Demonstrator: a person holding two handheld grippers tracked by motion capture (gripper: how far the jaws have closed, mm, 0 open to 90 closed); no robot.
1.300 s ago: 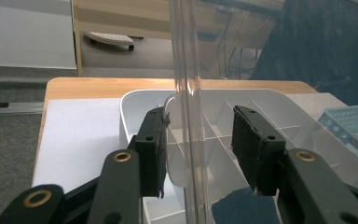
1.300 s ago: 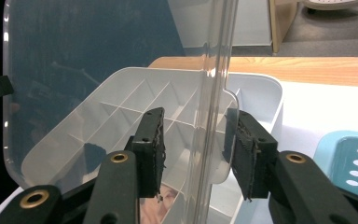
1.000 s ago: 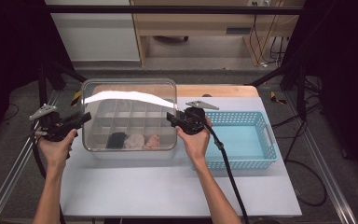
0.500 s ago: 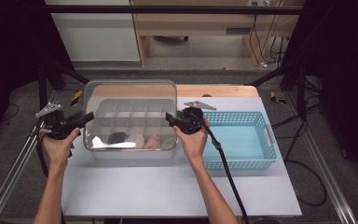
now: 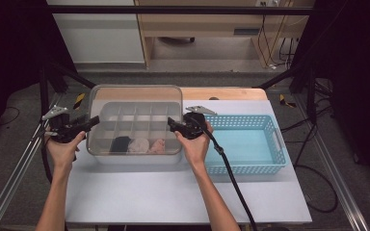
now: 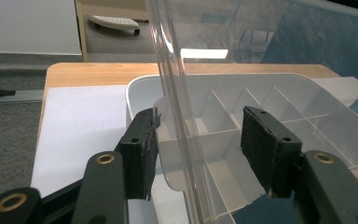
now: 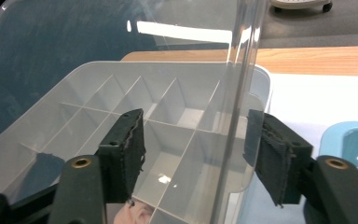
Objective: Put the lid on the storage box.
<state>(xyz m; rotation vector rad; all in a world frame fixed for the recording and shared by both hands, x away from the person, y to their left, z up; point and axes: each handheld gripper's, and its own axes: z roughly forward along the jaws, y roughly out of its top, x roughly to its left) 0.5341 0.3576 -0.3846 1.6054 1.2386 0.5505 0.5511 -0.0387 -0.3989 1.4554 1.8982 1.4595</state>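
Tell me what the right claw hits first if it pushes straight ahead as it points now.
Probably the clear lid: its edge stands between the open right claw jaws, with the divided box just behind.

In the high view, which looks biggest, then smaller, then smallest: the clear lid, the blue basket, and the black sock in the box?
1. Clear lid, though it sits raised nearer the camera.
2. Blue basket, close behind, so unsure.
3. Black sock, clearly smallest.

One divided box (image 5: 135, 126), one lid (image 5: 136, 96), one basket (image 5: 250, 143), seemingly three cloths (image 5: 138, 145)
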